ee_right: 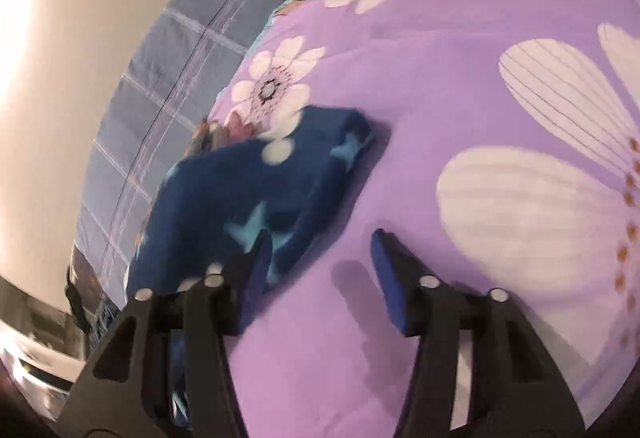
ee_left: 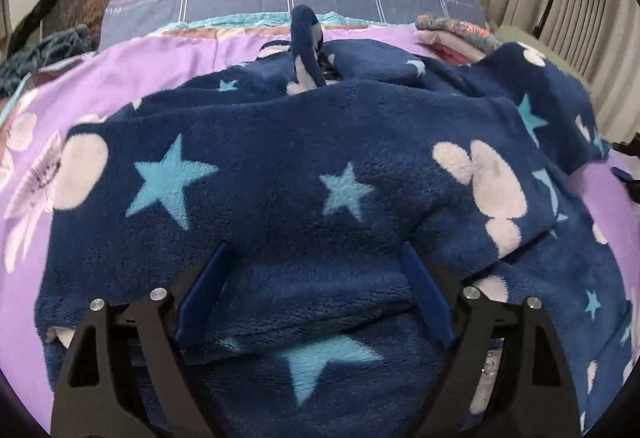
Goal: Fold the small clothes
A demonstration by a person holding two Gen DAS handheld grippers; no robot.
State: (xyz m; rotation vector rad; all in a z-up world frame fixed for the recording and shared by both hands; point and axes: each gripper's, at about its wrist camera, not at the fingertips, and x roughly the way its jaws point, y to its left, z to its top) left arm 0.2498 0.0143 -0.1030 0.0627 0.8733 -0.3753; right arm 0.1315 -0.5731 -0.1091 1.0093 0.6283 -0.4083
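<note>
Navy fleece garment with pale blue stars (ee_left: 280,165) spread across purple flowered bedsheet (ee_left: 168,53), one layer lapped over, ready for folding. Left gripper (ee_left: 316,278) released, straddling a fold edge. Right gripper (ee_right: 320,262) parted, empty beside the sleeve.

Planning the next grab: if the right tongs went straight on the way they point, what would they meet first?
Probably the bare purple floral bedspread; the navy star-print fleece garment lies just left of that line, though blur makes depth unclear.

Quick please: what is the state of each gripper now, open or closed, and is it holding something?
Left gripper: open over the blue fleece garment, gripping nothing.
Right gripper: open above the purple bedcover, empty.
</note>
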